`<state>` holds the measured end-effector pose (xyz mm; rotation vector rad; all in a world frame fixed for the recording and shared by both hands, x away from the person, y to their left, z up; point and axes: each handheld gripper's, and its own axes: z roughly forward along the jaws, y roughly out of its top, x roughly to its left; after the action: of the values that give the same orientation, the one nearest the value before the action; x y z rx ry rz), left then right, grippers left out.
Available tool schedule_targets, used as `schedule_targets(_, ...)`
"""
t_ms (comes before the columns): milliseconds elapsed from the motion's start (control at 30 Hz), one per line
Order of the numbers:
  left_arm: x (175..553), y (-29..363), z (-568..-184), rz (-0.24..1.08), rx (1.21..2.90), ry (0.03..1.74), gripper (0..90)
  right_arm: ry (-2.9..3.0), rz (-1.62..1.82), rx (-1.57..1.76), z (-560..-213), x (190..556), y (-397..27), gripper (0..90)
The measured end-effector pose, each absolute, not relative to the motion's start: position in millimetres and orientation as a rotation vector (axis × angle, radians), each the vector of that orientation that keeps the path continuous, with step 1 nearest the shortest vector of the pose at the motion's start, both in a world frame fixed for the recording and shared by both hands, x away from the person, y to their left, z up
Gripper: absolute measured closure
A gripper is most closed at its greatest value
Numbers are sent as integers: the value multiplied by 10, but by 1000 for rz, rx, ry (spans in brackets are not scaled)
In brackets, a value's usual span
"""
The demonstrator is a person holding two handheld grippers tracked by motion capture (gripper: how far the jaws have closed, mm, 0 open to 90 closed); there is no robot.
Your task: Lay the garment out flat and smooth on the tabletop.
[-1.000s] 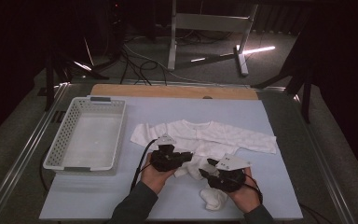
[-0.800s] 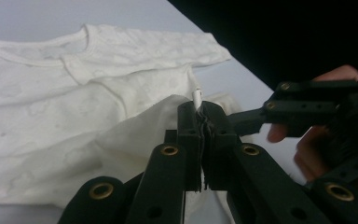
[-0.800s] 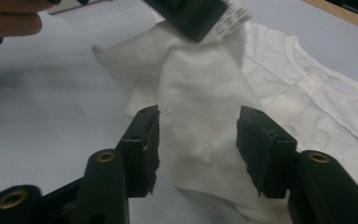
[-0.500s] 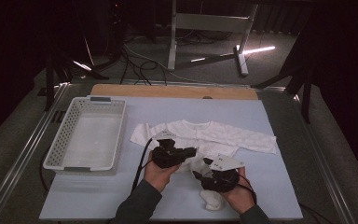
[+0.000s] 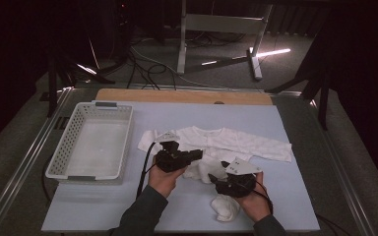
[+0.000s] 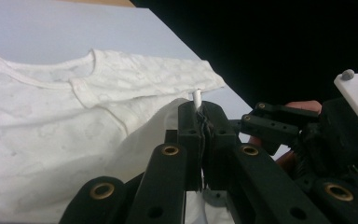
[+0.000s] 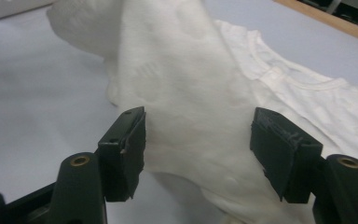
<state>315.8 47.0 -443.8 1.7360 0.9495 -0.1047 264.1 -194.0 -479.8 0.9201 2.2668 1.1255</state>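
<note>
Fabric sits pinched between the jaws of the left gripper point(image 6: 200, 135), which are pressed together on a fold of the white baby garment point(image 5: 216, 142). The right gripper point(image 7: 198, 149) has just been opening; its jaws now stand spread, with a raised hump of the same garment between them, the pads not pressing on it. The garment lies spread across the middle of the pale blue table point(image 5: 275, 118), sleeves outward. A white basket point(image 5: 66, 167) stands to the left, well apart.
</note>
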Motion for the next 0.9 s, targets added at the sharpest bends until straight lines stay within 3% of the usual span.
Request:
schedule_targets(333, 3217, 537, -4457, -69, 1737, 962, 879, 2210, 1135, 998, -4740, 2648, -2169, 368)
schedule_targets(567, 3264, 601, -4475, -46, 1742, 966, 878, 2247, 1090, 996, -4772, 2657, -2319, 465)
schedule_targets(733, 3305, 644, -4508, 1, 1774, 957, 877, 2287, 1085, 1040, -4827, 2727, -2390, 585)
schedule_targets(833, 3320, 673, -4521, 50, 1805, 955, 878, 2313, 1080, 1063, -4846, 2767, -2423, 729)
schedule_targets(900, 3324, 689, -4524, 99, 1826, 958, 877, 2317, 1072, 1056, -4843, 2772, -2433, 775)
